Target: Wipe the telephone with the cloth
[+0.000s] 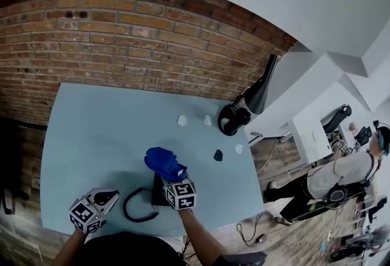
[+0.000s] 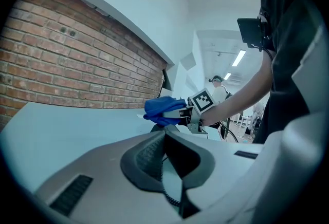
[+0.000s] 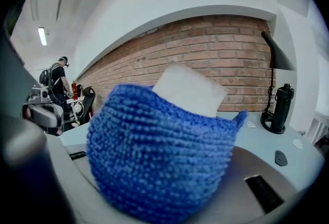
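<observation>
My right gripper (image 1: 172,177) is shut on a bunched blue cloth (image 1: 162,163), held just above the black telephone (image 1: 157,193) at the near edge of the pale blue table (image 1: 91,130). In the right gripper view the cloth (image 3: 159,161) fills the space between the jaws and hides their tips. The left gripper view shows that cloth (image 2: 162,110) and the right gripper (image 2: 186,113) ahead. My left gripper (image 1: 109,198) sits left of the telephone. Its jaws meet at the tips (image 2: 164,134), and the coiled cord (image 2: 172,198) runs between them. The cord (image 1: 135,217) loops on the table.
A black desk lamp (image 1: 234,118) stands at the table's far right, against the brick wall (image 1: 122,33). Small white pieces (image 1: 182,119) and a dark one (image 1: 218,155) lie near it. A person (image 1: 341,173) stands beyond the table at the right.
</observation>
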A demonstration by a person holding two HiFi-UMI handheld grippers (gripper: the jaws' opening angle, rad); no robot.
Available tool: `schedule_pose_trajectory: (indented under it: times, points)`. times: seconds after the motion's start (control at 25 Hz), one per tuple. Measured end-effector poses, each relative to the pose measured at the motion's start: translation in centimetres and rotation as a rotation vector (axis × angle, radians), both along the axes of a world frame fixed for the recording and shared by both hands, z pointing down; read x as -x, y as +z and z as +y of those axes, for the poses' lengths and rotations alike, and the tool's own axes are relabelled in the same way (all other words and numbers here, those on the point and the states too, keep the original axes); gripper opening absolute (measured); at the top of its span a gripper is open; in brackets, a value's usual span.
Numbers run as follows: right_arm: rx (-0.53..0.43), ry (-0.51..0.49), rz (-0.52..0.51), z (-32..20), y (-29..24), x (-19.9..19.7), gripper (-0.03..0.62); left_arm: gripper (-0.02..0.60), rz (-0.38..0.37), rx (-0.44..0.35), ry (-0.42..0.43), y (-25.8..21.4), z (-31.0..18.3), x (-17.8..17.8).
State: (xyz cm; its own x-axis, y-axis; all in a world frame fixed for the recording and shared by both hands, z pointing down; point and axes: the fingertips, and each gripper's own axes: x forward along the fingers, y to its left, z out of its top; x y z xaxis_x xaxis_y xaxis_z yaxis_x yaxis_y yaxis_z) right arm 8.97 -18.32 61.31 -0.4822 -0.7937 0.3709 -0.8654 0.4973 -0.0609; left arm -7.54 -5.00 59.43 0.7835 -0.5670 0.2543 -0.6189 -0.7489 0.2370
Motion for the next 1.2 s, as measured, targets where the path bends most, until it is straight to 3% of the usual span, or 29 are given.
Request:
schedule_pose_trajectory:
  times: [0.4,0.8,1.2]
  points:
    - [0.122,0.074,-0.002,-0.8,3.8,-2.4,0.137,0.021,-0.002,0.019,-0.017,0.4,-0.3,0.8]
    - [0.082,0.07,0.03,-0.3,4.2,-2.1,0.137,0.021,-0.006,0.019,0.002,0.4,-0.3,0.1]
    - [0.113,0.066,0.025,1.6,5.3,-1.9,0.137,0.021,-0.007,0.008,0.018,0.4,0.3,-0.3]
